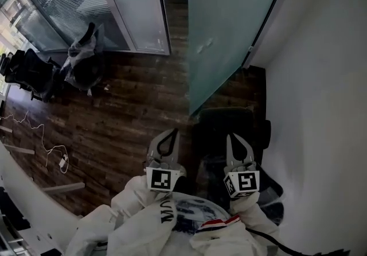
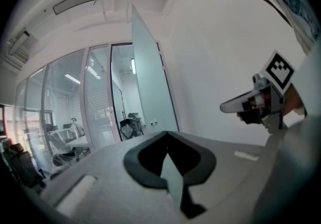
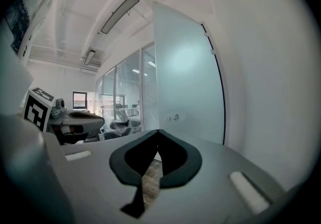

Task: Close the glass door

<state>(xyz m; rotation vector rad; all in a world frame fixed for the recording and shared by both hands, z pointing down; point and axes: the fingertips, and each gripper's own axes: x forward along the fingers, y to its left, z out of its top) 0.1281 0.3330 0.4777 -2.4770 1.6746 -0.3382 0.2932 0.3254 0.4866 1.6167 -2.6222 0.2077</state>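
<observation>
glass door (image 1: 229, 25) stands open on the far side, swung toward the right wall. left gripper (image 1: 166, 141) and right gripper (image 1: 238, 144) both have their fingers pinched together, empty, not touching it.

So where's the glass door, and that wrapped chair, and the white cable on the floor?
glass door (image 1: 229, 25), head view, middle of the frosted panel.
wrapped chair (image 1: 86, 71), head view, its dark seat.
white cable (image 1: 63, 162), head view, the small block at its end.
</observation>
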